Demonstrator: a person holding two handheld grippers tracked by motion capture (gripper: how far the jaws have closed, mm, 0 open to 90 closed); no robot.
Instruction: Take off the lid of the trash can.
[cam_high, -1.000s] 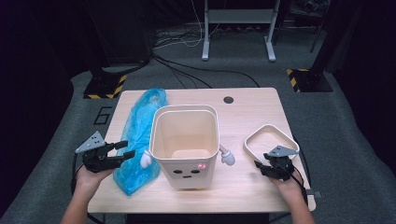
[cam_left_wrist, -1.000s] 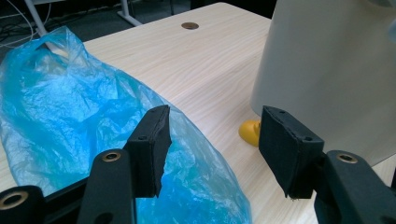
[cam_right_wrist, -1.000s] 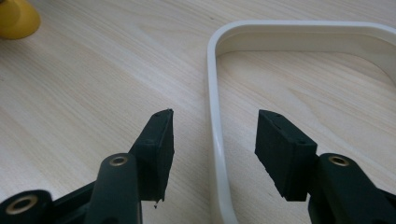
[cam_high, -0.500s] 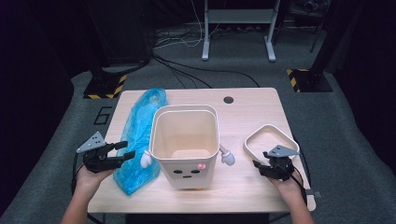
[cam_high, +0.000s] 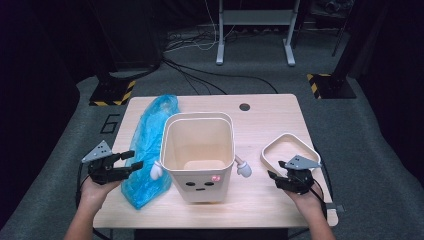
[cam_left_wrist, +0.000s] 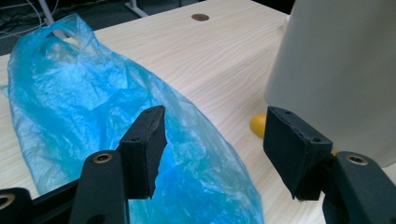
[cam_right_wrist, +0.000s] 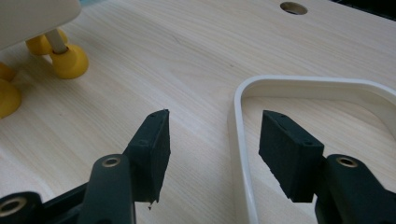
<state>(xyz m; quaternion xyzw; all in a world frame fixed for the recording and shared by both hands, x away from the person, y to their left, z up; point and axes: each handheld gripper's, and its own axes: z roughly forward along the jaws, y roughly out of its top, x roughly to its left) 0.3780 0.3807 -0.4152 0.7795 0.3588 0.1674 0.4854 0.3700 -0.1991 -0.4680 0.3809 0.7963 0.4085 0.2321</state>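
A cream bin (cam_high: 199, 150) with a drawn face and small white hands stands open in the middle of the table. Left of it lies a crumpled blue plastic bag (cam_high: 146, 150). My left gripper (cam_high: 135, 160) is open beside the bag's near end. In the left gripper view its jaws (cam_left_wrist: 215, 126) hang over the blue bag (cam_left_wrist: 93, 98), with the bin wall (cam_left_wrist: 336, 70) at the right. A white ring-shaped frame (cam_high: 287, 149) lies flat on the right. My right gripper (cam_high: 275, 170) is open at its near-left edge, and its jaws (cam_right_wrist: 214, 128) straddle the frame's rim (cam_right_wrist: 239, 140) without touching it.
The light wooden table (cam_high: 270, 120) has a round cable hole (cam_high: 244, 106) at the back. The bin's yellow feet (cam_right_wrist: 70, 60) stand left of the right gripper. Dark floor with cables and a metal stand lies beyond the table's far edge.
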